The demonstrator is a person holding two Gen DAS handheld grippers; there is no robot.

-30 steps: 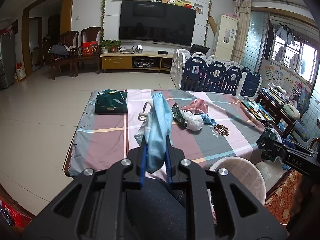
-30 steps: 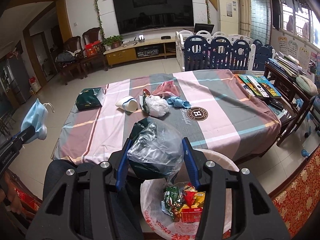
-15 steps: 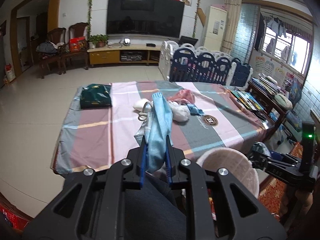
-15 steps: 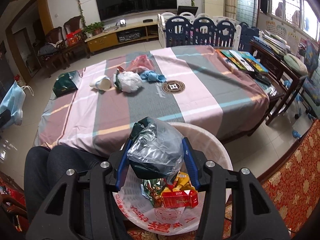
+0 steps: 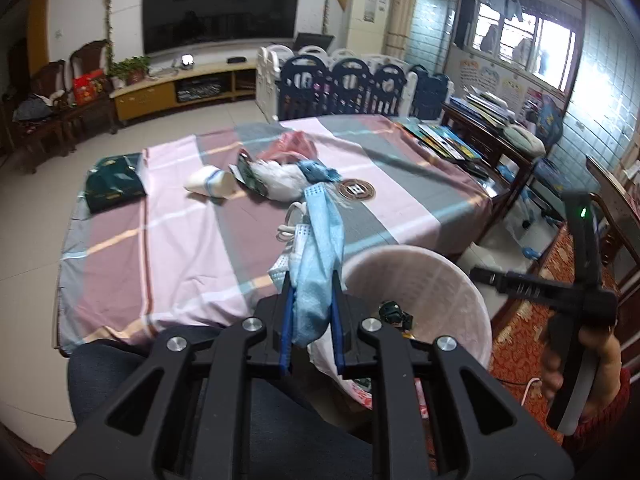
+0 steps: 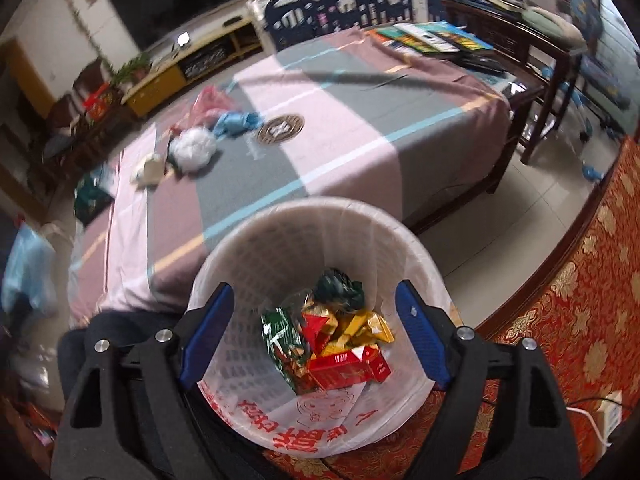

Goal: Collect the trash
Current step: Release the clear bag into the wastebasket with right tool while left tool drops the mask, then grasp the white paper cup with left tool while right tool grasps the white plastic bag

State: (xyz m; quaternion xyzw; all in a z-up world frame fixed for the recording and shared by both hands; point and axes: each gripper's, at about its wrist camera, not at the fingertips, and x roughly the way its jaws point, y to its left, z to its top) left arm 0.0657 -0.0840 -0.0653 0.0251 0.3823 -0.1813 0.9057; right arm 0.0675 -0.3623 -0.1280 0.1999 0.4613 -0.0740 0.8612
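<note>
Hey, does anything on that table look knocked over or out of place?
Yes: a paper cup lies tipped on its side on the tablecloth, beside a loose heap of plastic bags. Nothing looks spilled.

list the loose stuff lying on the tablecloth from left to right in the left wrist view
dark green bag → paper cup on its side → white plastic bag → crumpled blue cloth → round dark emblem → books at the table's right edge
</note>
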